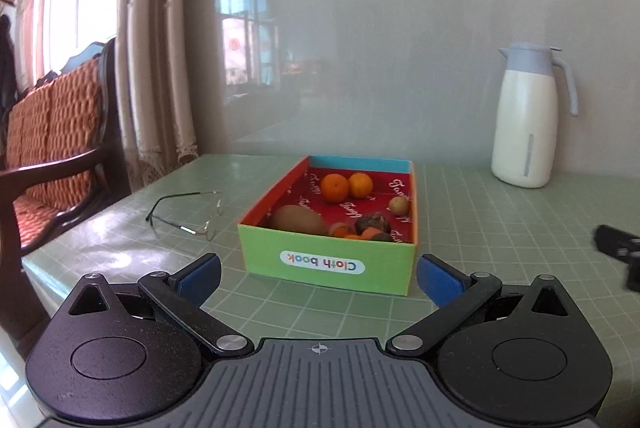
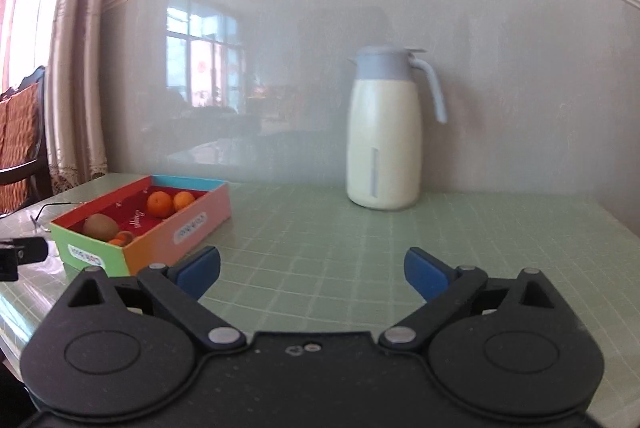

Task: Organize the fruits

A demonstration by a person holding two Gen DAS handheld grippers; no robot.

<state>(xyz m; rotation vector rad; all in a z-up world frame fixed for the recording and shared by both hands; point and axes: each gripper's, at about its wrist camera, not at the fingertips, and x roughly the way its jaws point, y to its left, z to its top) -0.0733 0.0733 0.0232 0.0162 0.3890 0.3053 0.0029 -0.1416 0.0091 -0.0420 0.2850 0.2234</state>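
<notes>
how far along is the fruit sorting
Looks done: the cardboard box already holds two oranges, a kiwi, a small pale fruit and some darker pieces. In hand: nothing; the left gripper and right gripper are both open and empty. Left: no loose fruit shows on the green table, only the glasses and thermos jug.

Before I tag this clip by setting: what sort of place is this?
Most likely a home living or dining room: a cushioned wooden chair by curtains, and a table holding a jug, glasses and a fruit box.
</notes>
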